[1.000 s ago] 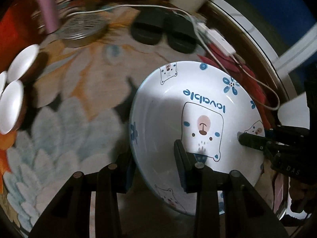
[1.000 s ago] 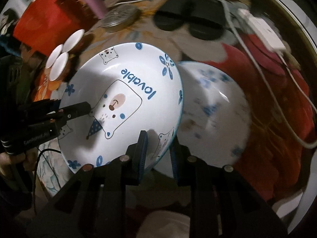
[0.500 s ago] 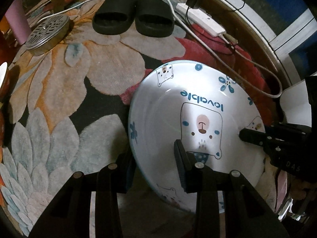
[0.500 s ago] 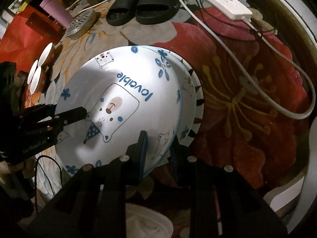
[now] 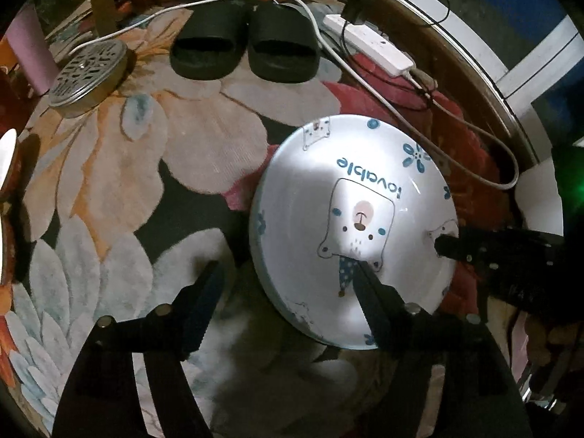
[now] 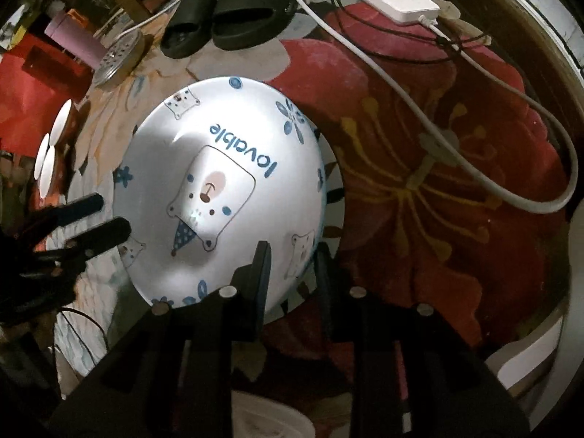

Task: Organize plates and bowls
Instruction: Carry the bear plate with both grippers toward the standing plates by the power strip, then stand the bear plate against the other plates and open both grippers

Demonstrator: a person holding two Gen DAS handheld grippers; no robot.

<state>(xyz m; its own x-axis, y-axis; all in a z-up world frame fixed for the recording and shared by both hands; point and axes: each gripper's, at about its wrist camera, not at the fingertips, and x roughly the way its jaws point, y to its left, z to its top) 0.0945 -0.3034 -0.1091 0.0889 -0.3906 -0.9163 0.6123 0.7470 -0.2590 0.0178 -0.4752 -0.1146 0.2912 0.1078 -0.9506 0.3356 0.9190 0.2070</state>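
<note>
releasing: left gripper [image 5: 288,284] jaws opening wide astride the bear bowl [image 6: 219,200] rim, no contact; right gripper [image 6: 292,259] jaws opening, rim between them; bowl on rug [image 5: 146,182].

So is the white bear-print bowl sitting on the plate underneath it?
Touching, it seems. In the right wrist view the white bear-print bowl rests on the patterned plate, whose rim peeks out along the bowl's right edge with no gap showing.

left gripper [image 5: 288,284]: angled steeply down, fingers opening wide | right gripper [image 6: 292,266]: angled steeply down, fingers opening slightly
</note>
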